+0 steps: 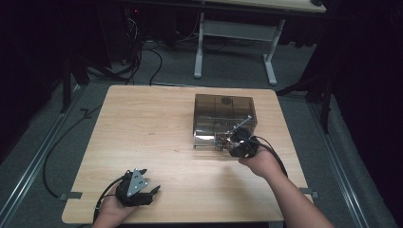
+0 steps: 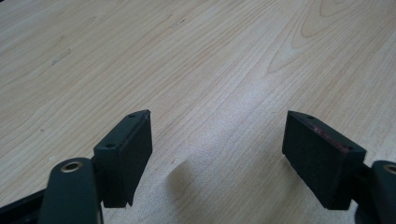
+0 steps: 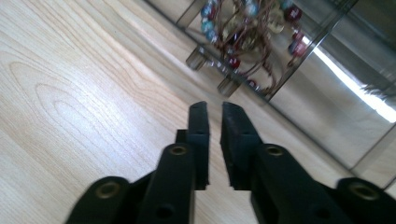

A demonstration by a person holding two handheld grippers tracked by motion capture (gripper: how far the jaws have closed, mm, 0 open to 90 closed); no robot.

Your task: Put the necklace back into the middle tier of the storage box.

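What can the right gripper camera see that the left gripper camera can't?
Right gripper view: a see-through box with colourful beads inside, just past the right gripper, whose jaws stand a narrow gap apart with nothing between them. Left gripper view: the left gripper, jaws spread wide over bare wood. Both: the pale wooden table.

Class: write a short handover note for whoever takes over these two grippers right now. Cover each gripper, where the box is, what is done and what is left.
Left gripper: open, holding nothing, resting at the table's near edge.
Right gripper: jaws a narrow gap apart, nothing between them, just in front of the clear box.
Box: right of the table's centre; its front drawer holds beaded jewellery.
Done: not clear from the pictures.
Left: probably working that drawer or its beads.
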